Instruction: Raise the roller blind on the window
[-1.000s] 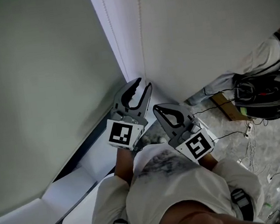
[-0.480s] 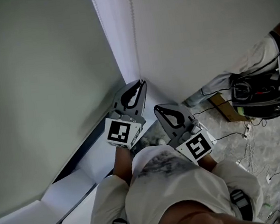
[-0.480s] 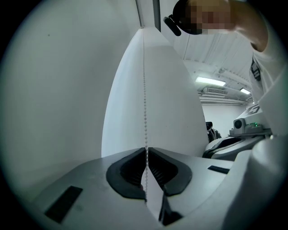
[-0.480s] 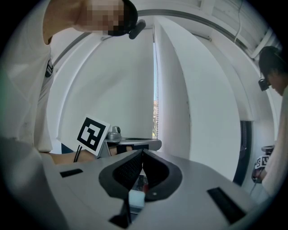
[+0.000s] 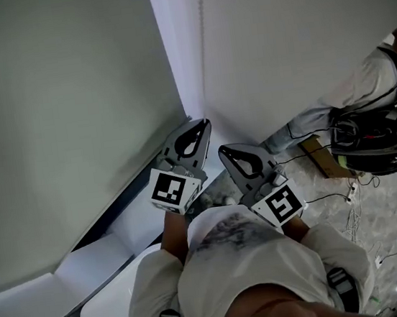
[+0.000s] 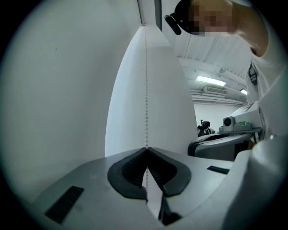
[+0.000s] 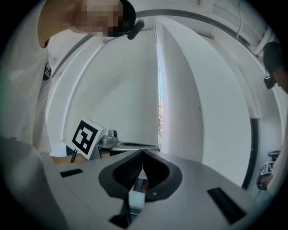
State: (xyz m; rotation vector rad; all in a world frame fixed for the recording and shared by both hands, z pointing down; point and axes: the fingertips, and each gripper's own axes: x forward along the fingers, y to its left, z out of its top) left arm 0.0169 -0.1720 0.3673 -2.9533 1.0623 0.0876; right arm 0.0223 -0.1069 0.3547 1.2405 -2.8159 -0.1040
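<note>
The white roller blind (image 5: 298,32) hangs lowered over the window, beside a grey-green wall (image 5: 63,121). Its bead chain (image 5: 201,1) drops along the blind's left edge. My left gripper (image 5: 203,124) is at the foot of the chain. In the left gripper view its jaws are shut on the bead chain (image 6: 146,90), which runs straight up from the left gripper (image 6: 146,149) tips. My right gripper (image 5: 224,151) sits just right of it and slightly lower. The right gripper (image 7: 142,152) is shut with nothing between the pads, and the left gripper's marker cube (image 7: 85,137) shows at its left.
A white sill (image 5: 121,233) runs along the wall below the window. Another person in white (image 5: 362,82) stands at the right by dark gear (image 5: 370,142). Cables (image 5: 350,207) lie over the marbled floor. A thin strip of daylight (image 7: 159,121) shows beside the blind.
The left gripper's jaws, slightly apart a second ago, have come together on the bead chain. The right gripper has hardly moved. The head view has shifted a little.
</note>
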